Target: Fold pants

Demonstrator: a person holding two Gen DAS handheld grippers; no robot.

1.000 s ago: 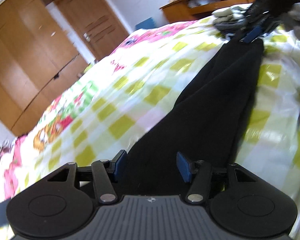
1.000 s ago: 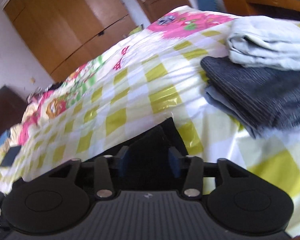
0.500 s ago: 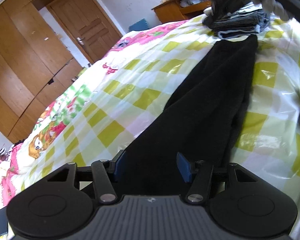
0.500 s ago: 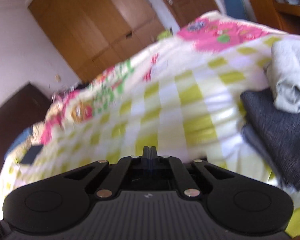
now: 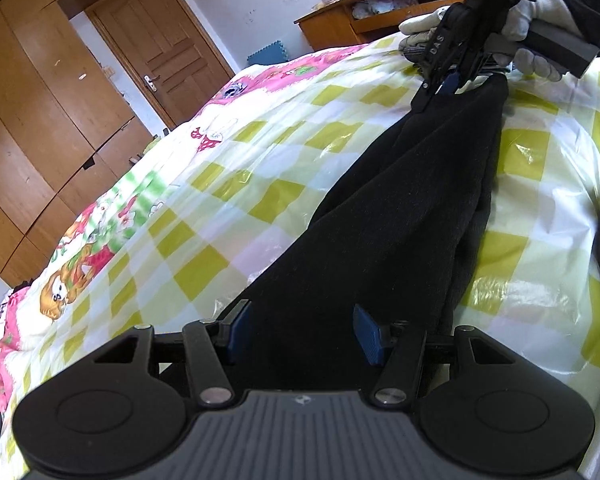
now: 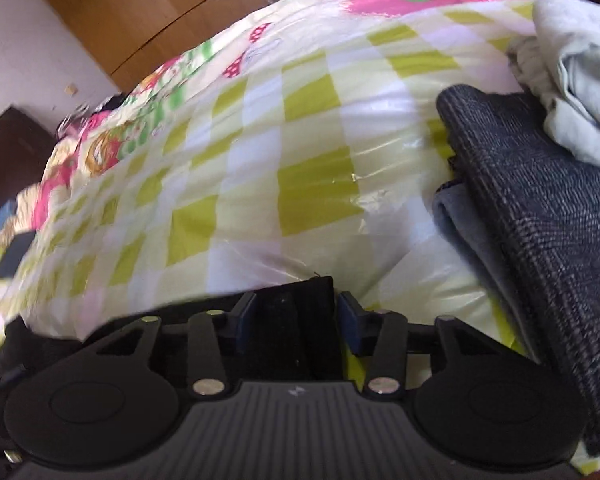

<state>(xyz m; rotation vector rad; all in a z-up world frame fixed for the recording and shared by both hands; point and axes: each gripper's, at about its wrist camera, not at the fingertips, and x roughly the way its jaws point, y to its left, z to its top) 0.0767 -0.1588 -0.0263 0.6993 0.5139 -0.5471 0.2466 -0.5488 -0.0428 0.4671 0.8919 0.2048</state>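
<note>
Black pants [image 5: 412, 208] lie stretched out lengthwise on the checkered bed cover, running from my left gripper to the far end. My left gripper [image 5: 302, 330] is open, its blue pads on either side of the near end of the pants. My right gripper [image 6: 296, 322] is open over the far end of the pants [image 6: 292, 320], with the black cloth between its pads. In the left wrist view the right gripper [image 5: 450, 80] sits at the pants' far tip, held by a white-gloved hand.
A stack of folded clothes lies just right of the right gripper: dark grey cloth [image 6: 540, 216] with pale grey cloth [image 6: 576, 60] on top. The yellow-green checkered bed cover [image 5: 204, 208] has a glossy plastic film. Wooden wardrobe [image 5: 32, 120], door and desk stand behind.
The right gripper was shut half a second ago and has opened over the far end of the pants. The left gripper stays open at the near end.
</note>
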